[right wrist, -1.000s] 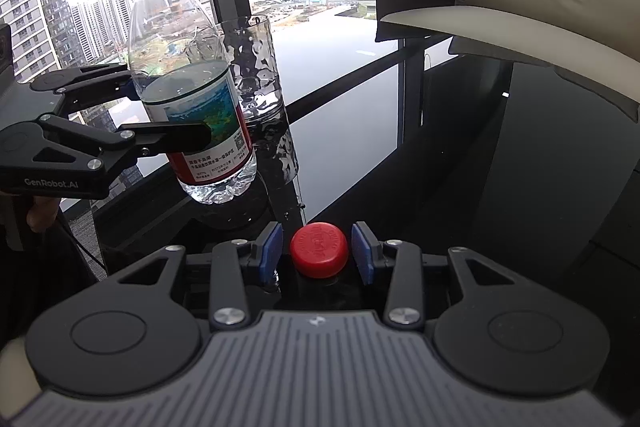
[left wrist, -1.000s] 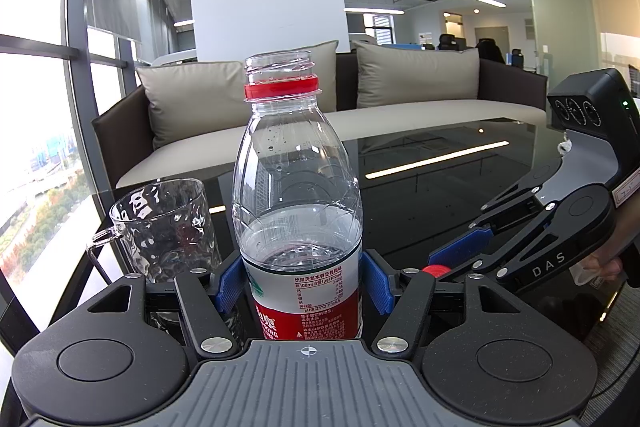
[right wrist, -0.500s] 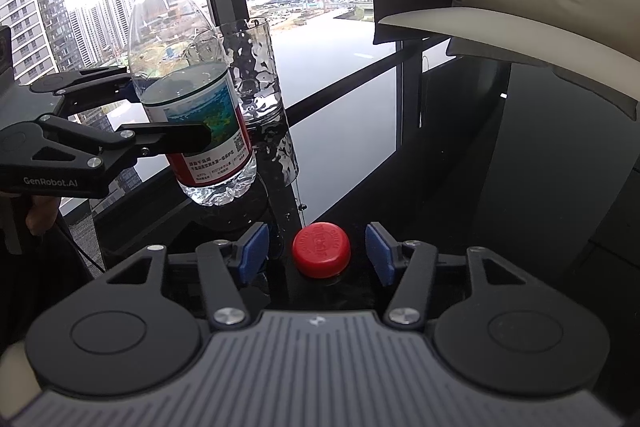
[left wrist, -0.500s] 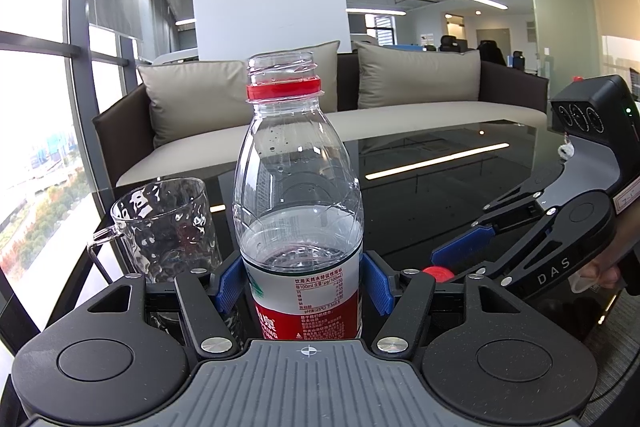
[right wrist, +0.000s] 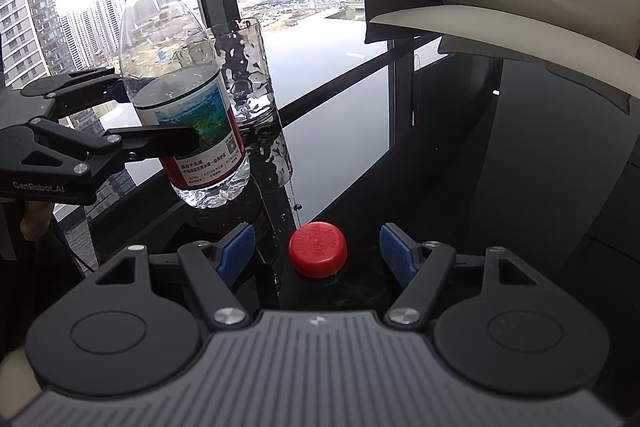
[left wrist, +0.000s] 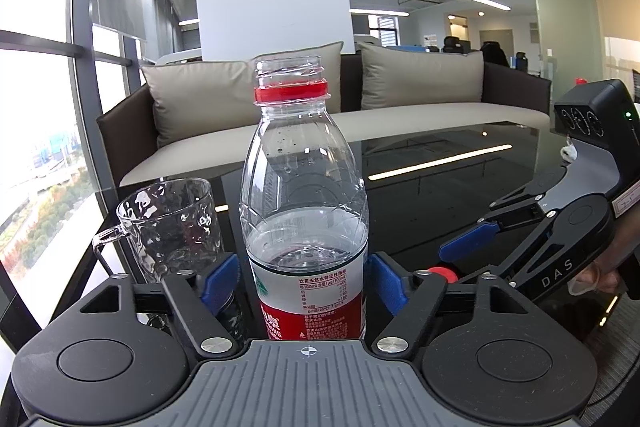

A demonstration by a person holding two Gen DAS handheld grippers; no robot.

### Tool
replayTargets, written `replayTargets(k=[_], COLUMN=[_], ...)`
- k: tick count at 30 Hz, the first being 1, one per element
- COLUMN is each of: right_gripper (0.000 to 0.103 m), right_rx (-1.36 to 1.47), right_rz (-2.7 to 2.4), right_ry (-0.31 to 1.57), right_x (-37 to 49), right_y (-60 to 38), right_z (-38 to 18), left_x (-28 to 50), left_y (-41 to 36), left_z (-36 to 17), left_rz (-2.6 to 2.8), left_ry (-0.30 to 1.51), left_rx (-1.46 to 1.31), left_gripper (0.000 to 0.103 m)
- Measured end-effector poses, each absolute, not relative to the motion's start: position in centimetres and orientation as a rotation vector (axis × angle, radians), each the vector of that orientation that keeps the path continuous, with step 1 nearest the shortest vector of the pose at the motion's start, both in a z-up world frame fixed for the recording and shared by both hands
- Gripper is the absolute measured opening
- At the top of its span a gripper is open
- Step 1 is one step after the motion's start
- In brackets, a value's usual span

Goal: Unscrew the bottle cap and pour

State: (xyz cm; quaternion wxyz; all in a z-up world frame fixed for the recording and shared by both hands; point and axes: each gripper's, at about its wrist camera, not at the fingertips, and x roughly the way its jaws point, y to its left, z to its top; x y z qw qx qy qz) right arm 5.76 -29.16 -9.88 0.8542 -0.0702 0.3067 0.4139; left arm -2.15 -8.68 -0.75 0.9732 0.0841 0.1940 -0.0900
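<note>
My left gripper point(left wrist: 306, 281) is shut on a clear water bottle point(left wrist: 304, 211) with a red-and-white label, uncapped, roughly half full. It holds the bottle upright above the table, as the right wrist view point(right wrist: 180, 95) shows. A dimpled glass mug point(left wrist: 172, 227) stands just left of the bottle, empty. The red cap point(right wrist: 318, 249) lies on the black glass table between the open fingers of my right gripper point(right wrist: 318, 253), touching neither pad. The right gripper also shows in the left wrist view point(left wrist: 492, 227), at the right, low over the cap point(left wrist: 442, 271).
The black glass table point(right wrist: 500, 187) ends at a window wall close behind the mug. A sofa with beige cushions point(left wrist: 420, 95) runs along the far side. A hand point(left wrist: 600, 277) holds the right gripper's handle.
My right gripper has opened wide and let go of the red cap, which now rests on the table. The left gripper still holds the bottle, nearly unmoved.
</note>
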Motion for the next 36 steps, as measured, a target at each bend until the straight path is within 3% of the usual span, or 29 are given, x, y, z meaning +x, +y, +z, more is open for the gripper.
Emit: replayTargets(k=[2, 5, 10, 36], right_gripper=[0.083, 0.084, 0.085, 0.085], right_rx=[-0.145, -0.142, -0.140, -0.153], right_rz=[0.867, 0.860, 0.851, 0.829], right_ry=[0.647, 0.649, 0.653, 0.664], right_x=[5.8, 5.8, 5.8, 5.6], right_y=[-29.2, -29.3, -29.4, -29.8], right_z=[-9.9, -9.9, -10.0, -9.4], left_x=[-2.3, -2.3, -2.3, -1.9], left_y=[-8.7, -8.6, -8.4, -7.7], left_z=[-0.8, -0.9, -1.0, -0.9], left_rz=[-0.184, -0.183, -0.180, -0.187], left_ry=[0.389, 0.388, 0.387, 0.430], left_rx=[0.174, 0.183, 0.186, 0.163], left_gripper=[0.082, 0.094, 0.102, 0.102])
